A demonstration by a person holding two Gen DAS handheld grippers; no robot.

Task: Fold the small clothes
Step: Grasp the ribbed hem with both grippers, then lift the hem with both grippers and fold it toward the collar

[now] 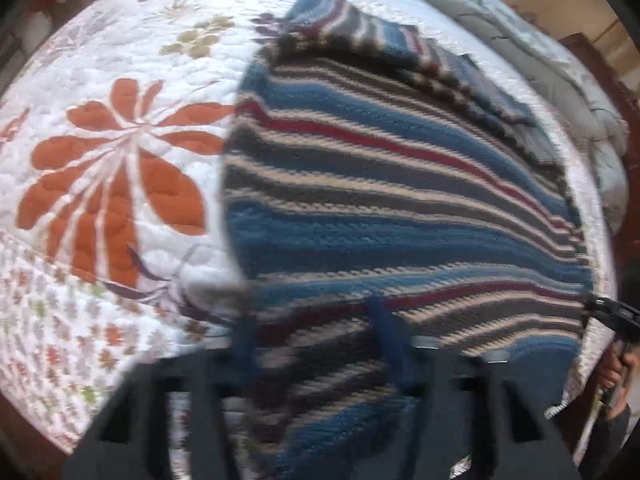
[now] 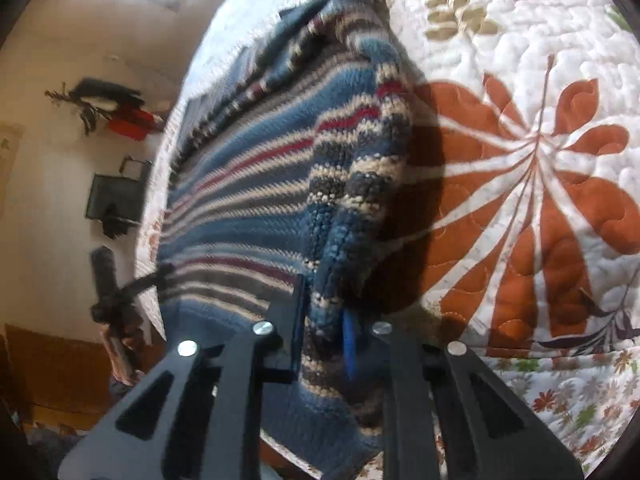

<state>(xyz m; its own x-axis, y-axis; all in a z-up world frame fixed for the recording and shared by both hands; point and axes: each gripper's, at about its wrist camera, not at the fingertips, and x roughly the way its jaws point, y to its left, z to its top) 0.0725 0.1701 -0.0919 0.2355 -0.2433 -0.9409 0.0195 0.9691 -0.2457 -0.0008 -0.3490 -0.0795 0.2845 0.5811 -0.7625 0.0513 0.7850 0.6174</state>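
A striped knit sweater (image 1: 380,184) in blue, grey, cream and red lies on a floral quilt (image 1: 120,160). My left gripper (image 1: 316,344) is shut on the sweater's near edge, with knit bunched between its blue pads; the view is blurred by motion. My right gripper (image 2: 324,336) is shut on a bunched fold of the same sweater (image 2: 280,160), lifted off the quilt (image 2: 520,160) and casting a shadow. The other gripper shows at the edge of each view: the right one (image 1: 612,316), the left one (image 2: 116,292).
The quilt covers a bed; a grey duvet (image 1: 540,40) is piled at its far side. Beyond the bed's edge are a cream wall (image 2: 60,160) with dark and red items hanging on it, and brown furniture below.
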